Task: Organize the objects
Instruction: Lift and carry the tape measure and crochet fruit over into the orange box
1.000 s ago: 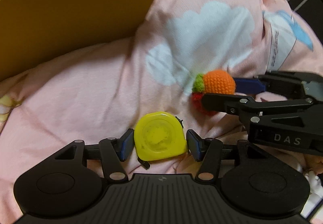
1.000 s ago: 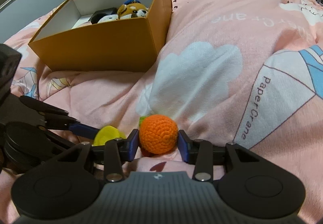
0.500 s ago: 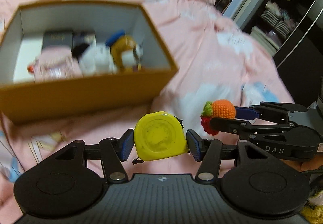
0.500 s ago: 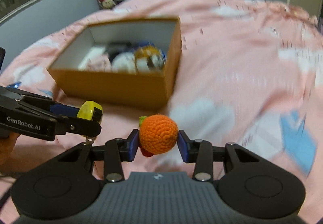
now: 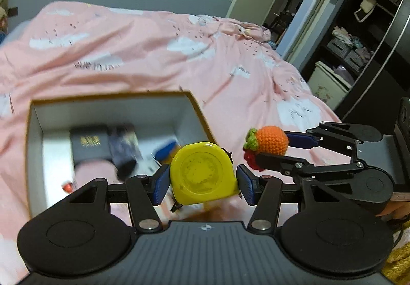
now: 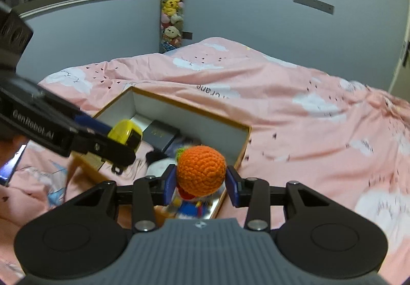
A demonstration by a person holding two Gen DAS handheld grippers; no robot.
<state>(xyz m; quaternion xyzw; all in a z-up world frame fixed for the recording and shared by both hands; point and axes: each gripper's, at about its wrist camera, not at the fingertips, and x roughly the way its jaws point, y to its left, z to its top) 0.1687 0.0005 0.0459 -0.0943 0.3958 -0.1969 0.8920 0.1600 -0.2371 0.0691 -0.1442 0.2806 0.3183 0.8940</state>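
The left gripper [image 5: 202,181] holds a yellow tape measure [image 5: 202,173] firmly between its blue pads, above the near part of the open cardboard box [image 6: 243,141]. The right gripper [image 6: 200,183] is closed on an orange crochet toy [image 6: 201,169], also over the box. The box lies on the pink bed [image 6: 307,131], toward its left edge, with a black case [image 6: 160,135] and other small things inside.

"GenRobot.AI" stands in pale letters on the left gripper [image 6: 123,150] arm, and upside-down letters ending "rane" are printed on the pink bedcover [image 6: 282,110] beyond the fingers.
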